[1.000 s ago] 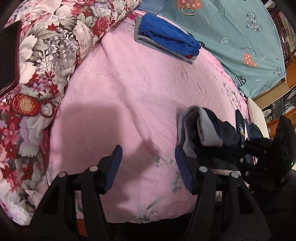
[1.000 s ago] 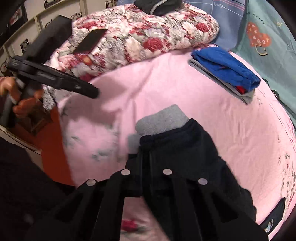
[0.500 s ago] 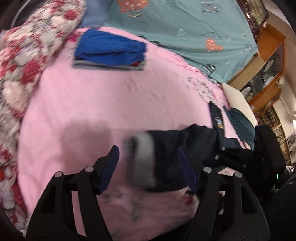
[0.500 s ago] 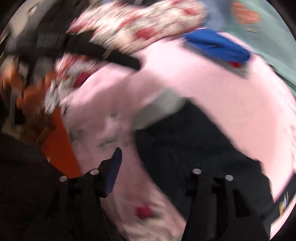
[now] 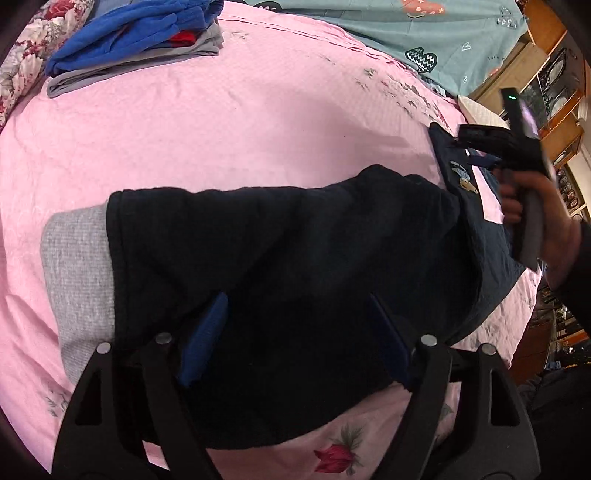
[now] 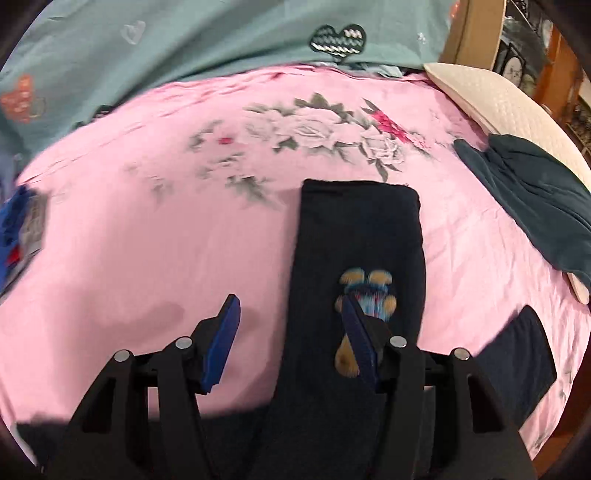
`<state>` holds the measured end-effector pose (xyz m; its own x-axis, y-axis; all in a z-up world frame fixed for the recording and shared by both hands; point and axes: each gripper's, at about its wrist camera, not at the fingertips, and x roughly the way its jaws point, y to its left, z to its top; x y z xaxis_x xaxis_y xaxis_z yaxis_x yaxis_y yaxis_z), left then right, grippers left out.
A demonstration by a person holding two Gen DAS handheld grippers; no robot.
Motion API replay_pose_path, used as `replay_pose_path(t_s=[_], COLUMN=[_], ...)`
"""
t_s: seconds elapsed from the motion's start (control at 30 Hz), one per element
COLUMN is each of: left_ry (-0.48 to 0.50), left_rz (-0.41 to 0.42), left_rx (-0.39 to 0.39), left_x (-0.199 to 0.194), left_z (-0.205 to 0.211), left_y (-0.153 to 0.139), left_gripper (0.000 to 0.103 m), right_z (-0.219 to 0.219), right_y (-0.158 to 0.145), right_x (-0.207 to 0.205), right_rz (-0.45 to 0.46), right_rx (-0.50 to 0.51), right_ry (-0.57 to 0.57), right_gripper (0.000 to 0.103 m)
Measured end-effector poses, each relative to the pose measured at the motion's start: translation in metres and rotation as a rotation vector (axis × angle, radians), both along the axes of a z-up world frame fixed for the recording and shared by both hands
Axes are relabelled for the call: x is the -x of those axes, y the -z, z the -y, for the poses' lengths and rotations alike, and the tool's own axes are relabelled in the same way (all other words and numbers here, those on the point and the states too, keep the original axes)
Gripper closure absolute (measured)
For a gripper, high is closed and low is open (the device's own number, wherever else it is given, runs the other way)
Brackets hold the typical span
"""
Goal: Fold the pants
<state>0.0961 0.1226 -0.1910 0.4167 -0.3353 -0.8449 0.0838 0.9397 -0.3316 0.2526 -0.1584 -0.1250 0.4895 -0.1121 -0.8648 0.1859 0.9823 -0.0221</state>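
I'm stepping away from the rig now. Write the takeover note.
Left hand-held gripper: open over the navy pants, jaws just widening, nothing clamped.
Right hand-held gripper: open, empty, jaws just opened; one finger over the pant leg with the cartoon patch.
Pants lie on the pink bedsheet, grey lining showing at one end, leg stretched out.
Done: pants laid down, released.
Left: fold them; the blue folded pile sits beyond.

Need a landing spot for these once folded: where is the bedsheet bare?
Bare pink sheet lies between the dark pants and the blue folded stack. Crowded toward the white pillow, where a teal garment lies.
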Motion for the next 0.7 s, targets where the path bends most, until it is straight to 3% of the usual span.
replay_pose_path(t_s=[0.2, 0.23, 0.27, 0.33, 0.4, 0.53, 0.63, 0.7], left_ry=[-0.028, -0.033, -0.034, -0.028, -0.018, 0.0, 0.007, 0.015], left_rz=[-0.005, -0.006, -0.009, -0.015, -0.019, -0.03, -0.039, -0.049], left_rx=[-0.022, -0.023, -0.024, -0.031, -0.039, -0.07, -0.086, -0.102], left_x=[-0.001, -0.002, -0.002, -0.008, -0.01, -0.012, -0.013, -0.015], left_z=[0.008, 0.007, 0.005, 0.009, 0.014, 0.02, 0.023, 0.026], left_y=[-0.002, -0.003, -0.003, -0.003, -0.003, -0.002, -0.002, -0.003], left_gripper=[0.024, 0.023, 0.022, 0.02, 0.017, 0.014, 0.014, 0.014], right_z=[0.029, 0.03, 0.028, 0.03, 0.041, 0.077, 0.124, 0.166], right_y=[0.036, 0.035, 0.035, 0.034, 0.029, -0.025, -0.08, -0.101], right_x=[-0.034, -0.034, -0.034, -0.034, -0.034, -0.003, 0.044, 0.082], right_rz=[-0.047, -0.04, -0.035, -0.042, -0.044, 0.087, 0.229, 0.3], right_rx=[0.008, 0.011, 0.019, 0.011, -0.033, -0.23, -0.393, -0.514], right_ry=[0.131, 0.134, 0.112, 0.082, 0.09, 0.1, 0.111, 0.165], right_gripper=[0.045, 0.052, 0.073, 0.095, 0.098, 0.099, 0.099, 0.099])
